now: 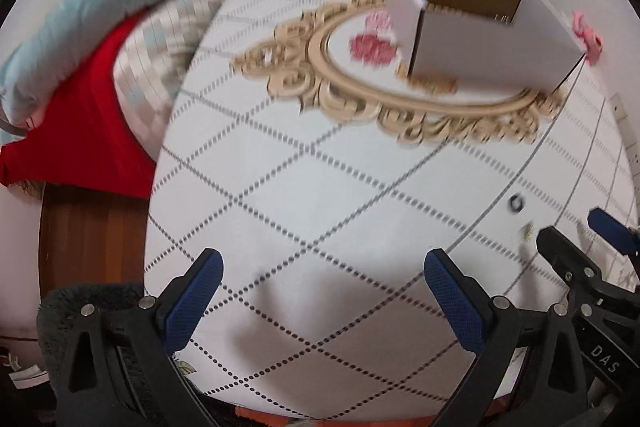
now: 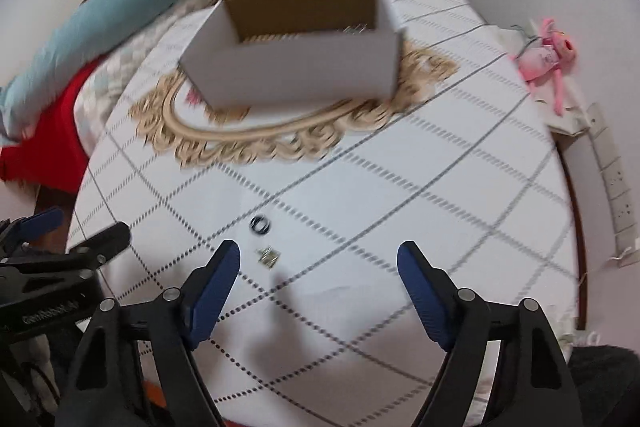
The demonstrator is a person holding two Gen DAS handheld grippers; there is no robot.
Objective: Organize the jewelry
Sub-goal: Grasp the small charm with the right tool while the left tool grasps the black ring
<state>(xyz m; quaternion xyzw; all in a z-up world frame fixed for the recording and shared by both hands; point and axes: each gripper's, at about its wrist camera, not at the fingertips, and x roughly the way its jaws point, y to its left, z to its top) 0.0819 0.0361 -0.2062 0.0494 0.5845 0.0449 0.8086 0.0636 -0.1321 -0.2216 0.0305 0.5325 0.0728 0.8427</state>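
A white cardboard box [image 2: 296,67] with a brown inside stands open at the far middle of the table; it also shows in the left wrist view [image 1: 492,47]. A small dark ring [image 2: 260,225] and a small gold piece [image 2: 268,255] lie on the cloth just ahead of my right gripper's left finger. They show in the left wrist view as the ring [image 1: 516,203] and the gold piece [image 1: 528,231]. My right gripper [image 2: 319,261] is open and empty above the cloth. My left gripper [image 1: 322,269] is open and empty to the left of the jewelry.
The table [image 2: 400,195] has a white cloth with a dotted grid and a gold oval ornament [image 2: 280,143]. A pink plush toy [image 2: 548,59] lies at the far right edge. Blue, checked and red bedding [image 1: 100,39] lies left of the table.
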